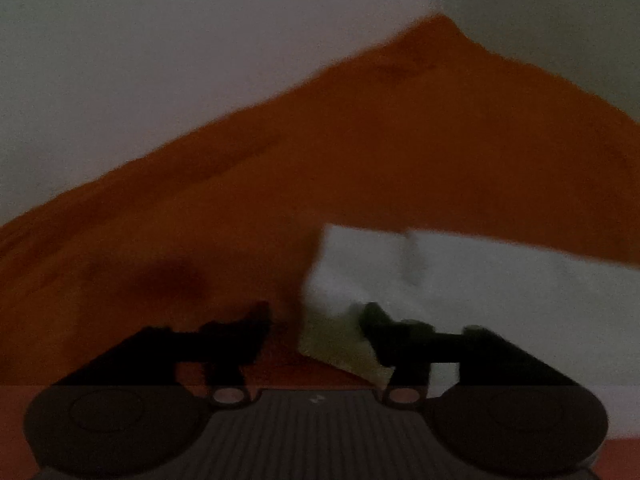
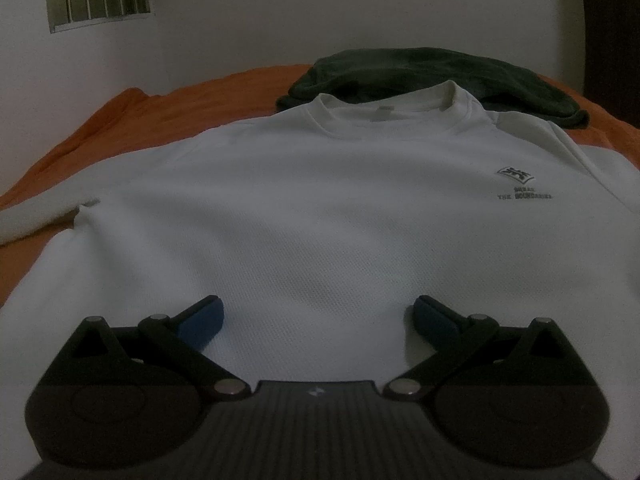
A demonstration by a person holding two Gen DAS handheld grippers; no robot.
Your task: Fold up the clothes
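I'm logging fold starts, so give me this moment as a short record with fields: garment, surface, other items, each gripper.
garment: white sweatshirt, front up, laid flat, small chest logo
surface: orange bedsheet
other items: dark green folded cloth beyond the collar, partly under it
right gripper: open, low over the hem area, holding nothing
left gripper: open at a white fabric edge over the sheet; view blurred, contact unclear
fold state: not yet begun
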